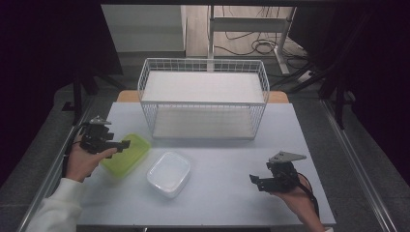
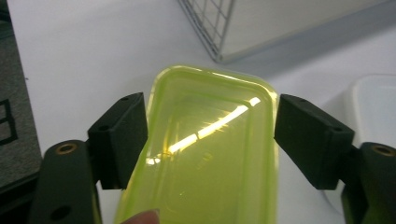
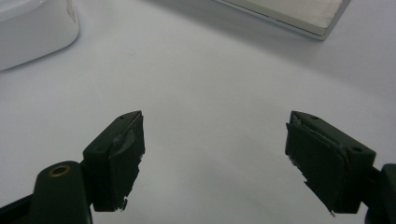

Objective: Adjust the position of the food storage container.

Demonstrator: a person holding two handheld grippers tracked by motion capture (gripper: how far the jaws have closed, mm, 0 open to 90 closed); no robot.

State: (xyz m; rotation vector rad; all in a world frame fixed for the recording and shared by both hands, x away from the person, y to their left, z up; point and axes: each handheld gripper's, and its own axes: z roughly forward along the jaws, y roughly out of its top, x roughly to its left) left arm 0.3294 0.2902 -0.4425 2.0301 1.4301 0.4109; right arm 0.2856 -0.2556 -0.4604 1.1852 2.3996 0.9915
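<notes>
White surface (image 1: 227, 164) is shown bearing a wire basket (image 1: 203, 96). An empty green container (image 2: 210, 154) is straddled by the left gripper (image 2: 210, 140), jaws not visibly pressing. Beside it sits a clear lidded container (image 1: 168, 173). The right gripper (image 3: 215, 158) is spread, empty.

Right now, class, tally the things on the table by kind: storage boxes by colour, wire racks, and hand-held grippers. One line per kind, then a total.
Green box: 1
White box: 1
Wire rack: 1
Grippers: 2, the left gripper and the right gripper
Total: 5
</notes>
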